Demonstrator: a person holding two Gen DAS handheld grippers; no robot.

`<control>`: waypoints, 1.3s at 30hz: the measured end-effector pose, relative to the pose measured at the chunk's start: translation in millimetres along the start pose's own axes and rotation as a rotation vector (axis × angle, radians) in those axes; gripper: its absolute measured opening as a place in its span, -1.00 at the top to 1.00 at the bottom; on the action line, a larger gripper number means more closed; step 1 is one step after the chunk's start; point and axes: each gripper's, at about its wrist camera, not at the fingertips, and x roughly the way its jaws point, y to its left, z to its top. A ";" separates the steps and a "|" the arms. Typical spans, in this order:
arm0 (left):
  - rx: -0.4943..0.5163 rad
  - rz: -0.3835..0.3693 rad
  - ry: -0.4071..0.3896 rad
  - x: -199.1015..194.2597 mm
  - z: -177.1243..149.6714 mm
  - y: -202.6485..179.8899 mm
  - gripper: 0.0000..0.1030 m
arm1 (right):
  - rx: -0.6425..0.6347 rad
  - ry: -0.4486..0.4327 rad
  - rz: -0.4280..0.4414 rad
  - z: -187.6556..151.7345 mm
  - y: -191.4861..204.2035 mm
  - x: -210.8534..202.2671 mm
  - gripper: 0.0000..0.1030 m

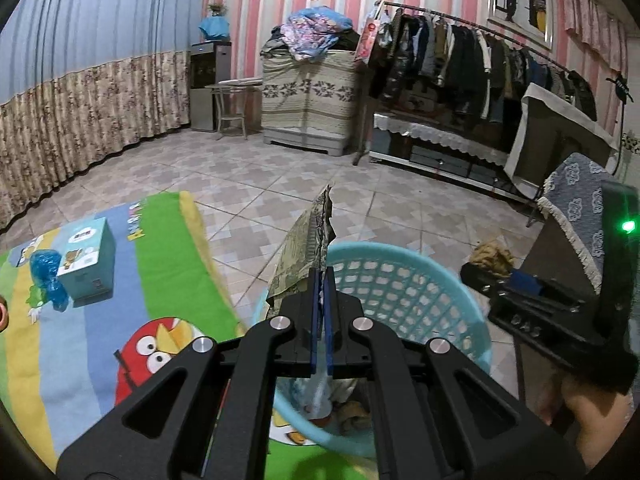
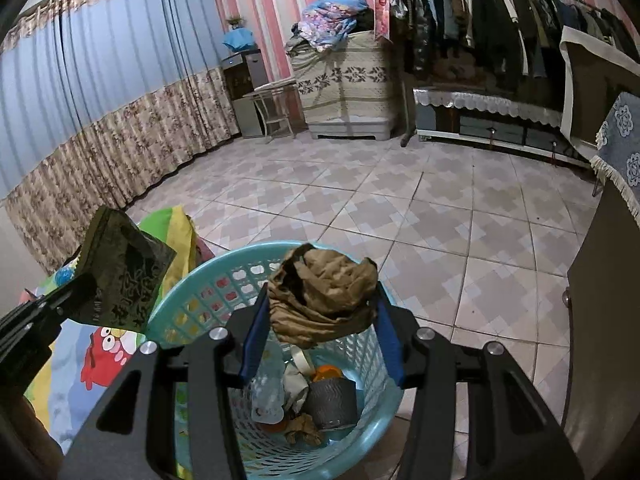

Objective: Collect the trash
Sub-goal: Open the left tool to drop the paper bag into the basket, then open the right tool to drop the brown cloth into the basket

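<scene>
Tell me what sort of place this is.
Likely a room in a home, used for living and storage: a loaded clothes rack by a striped wall, a cartoon play mat on the tiled floor, floor-length curtains.

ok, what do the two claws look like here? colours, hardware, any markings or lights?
Both are matte black linkage frames with angular cut-outs and round silver pivot bolts. The left claw and right claw each carry flat blue pads on the inner finger faces. Seen from the left wrist view, the right unit's body shows a lit green LED and faint pale lettering, unreadable. No cables or sleeves visible.
</scene>
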 end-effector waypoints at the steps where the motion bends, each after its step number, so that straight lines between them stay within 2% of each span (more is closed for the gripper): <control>1: 0.002 -0.006 -0.006 -1.9 -0.6 -2.6 0.98 | 0.002 0.000 -0.001 1.1 -1.6 1.3 0.06; 8: 0.029 -0.048 -0.034 -19.7 -1.1 -16.3 0.98 | 0.016 0.000 -0.001 -1.8 -3.2 1.3 0.06; 14: 0.014 -0.010 0.009 0.6 -7.4 -7.3 0.96 | 0.011 0.002 0.001 -2.6 -3.7 1.9 0.06; 18: 0.000 0.016 0.060 21.6 -7.4 3.3 0.85 | 0.010 0.004 0.003 -3.0 -2.8 1.8 0.06; 19: -0.005 0.029 0.061 24.5 -7.4 6.6 0.71 | 0.008 0.005 0.002 -3.5 -2.3 2.2 0.06; 20: -0.008 0.038 0.060 25.9 -6.5 8.4 0.48 | 0.006 0.008 0.000 -4.2 -0.8 2.2 0.06; 21: -0.013 0.055 0.055 25.9 -5.7 11.5 0.34 | 0.003 0.011 -0.001 -5.2 0.4 3.1 0.06; 23: -0.014 0.094 0.036 24.0 -5.0 16.3 -0.05 | -0.002 0.014 -0.004 -5.0 3.2 4.0 0.06; 28: -0.001 0.190 0.006 17.8 -1.6 31.0 -0.60 | -0.019 0.025 -0.007 -8.4 14.6 10.2 0.05; 35: -0.015 0.289 -0.018 3.5 -0.3 62.9 -0.87 | -0.063 0.049 0.004 -12.4 37.3 24.8 -0.04; 37: -0.024 0.305 -0.023 -1.1 -1.6 72.5 -0.87 | -0.072 0.043 0.002 -14.2 43.3 25.4 -0.45; 39: -0.031 0.321 -0.028 -7.5 -4.5 80.4 -0.88 | -0.085 0.037 -0.005 -14.1 47.7 24.7 -0.55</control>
